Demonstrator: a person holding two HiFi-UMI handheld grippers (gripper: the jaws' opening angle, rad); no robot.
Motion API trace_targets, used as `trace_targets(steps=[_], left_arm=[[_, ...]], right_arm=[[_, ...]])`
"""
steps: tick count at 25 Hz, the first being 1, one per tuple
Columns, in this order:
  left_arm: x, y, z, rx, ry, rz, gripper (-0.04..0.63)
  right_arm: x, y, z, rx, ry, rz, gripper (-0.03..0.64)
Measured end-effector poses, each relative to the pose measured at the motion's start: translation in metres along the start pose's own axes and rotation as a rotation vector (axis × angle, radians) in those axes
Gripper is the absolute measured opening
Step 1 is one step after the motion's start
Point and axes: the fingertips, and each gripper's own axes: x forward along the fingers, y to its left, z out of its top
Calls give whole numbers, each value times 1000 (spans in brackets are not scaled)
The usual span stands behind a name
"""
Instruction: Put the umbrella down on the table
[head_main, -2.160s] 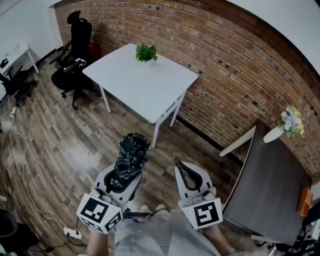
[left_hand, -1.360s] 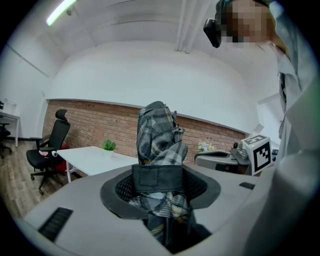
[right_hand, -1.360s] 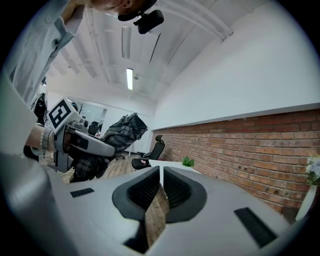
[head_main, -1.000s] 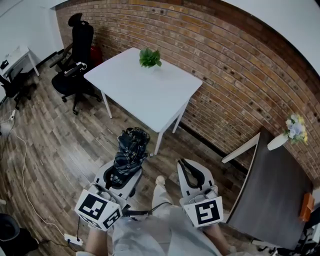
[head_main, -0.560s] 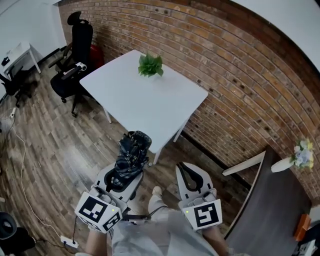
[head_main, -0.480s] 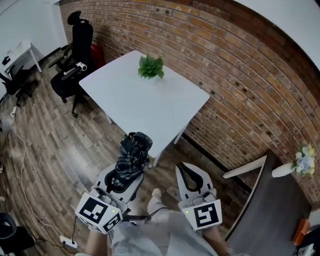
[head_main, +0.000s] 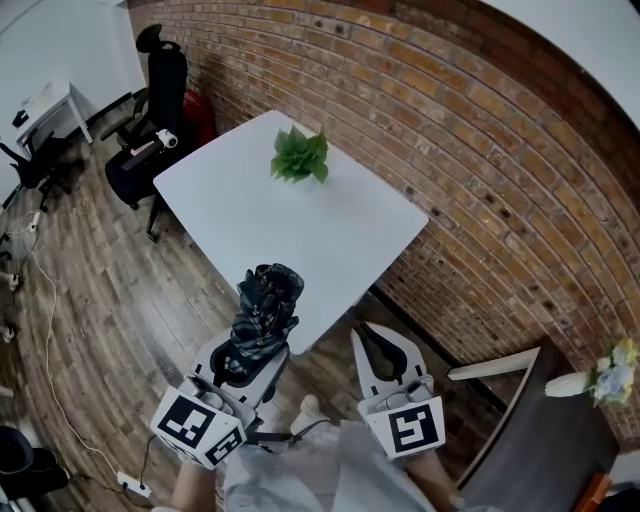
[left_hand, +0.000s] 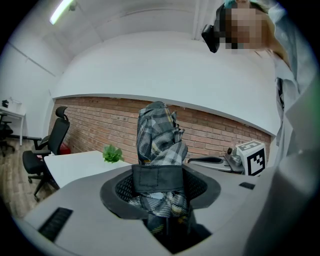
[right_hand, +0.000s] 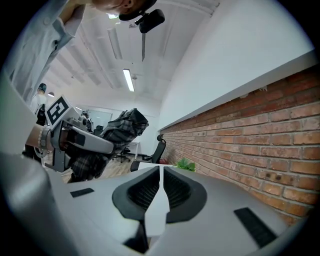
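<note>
A folded grey plaid umbrella (head_main: 265, 308) stands up between the jaws of my left gripper (head_main: 250, 355), which is shut on its lower part. In the left gripper view the umbrella (left_hand: 160, 145) rises from the jaws with its black strap across the front. My right gripper (head_main: 363, 333) is beside it, shut and empty; its pads (right_hand: 172, 192) nearly meet. The white table (head_main: 330, 250) lies just ahead, its near corner under the umbrella's tip. A small green plant (head_main: 298, 155) stands at the table's far side.
A brick wall (head_main: 480, 150) runs behind and right of the table. A black office chair (head_main: 150, 110) stands at its left, a white desk (head_main: 45, 100) further left. A dark table (head_main: 540, 450) with a flower vase (head_main: 605, 375) is at lower right. Cables (head_main: 50, 340) lie on the wood floor.
Both grippers have travelled forward with the person, so the white table now lies much closer, right under the umbrella's tip. The left grip on the umbrella is unchanged.
</note>
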Motion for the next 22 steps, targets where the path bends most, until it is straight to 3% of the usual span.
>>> trace_targets(steps=[10,22], left_arm=[[28,12,10,12,8,28,216],[39,46,31,45,6,-5,216]], right_arm=[[19,-23,-1,12,-11,11,54],[56,-25,11,-9,-11,-17,54]])
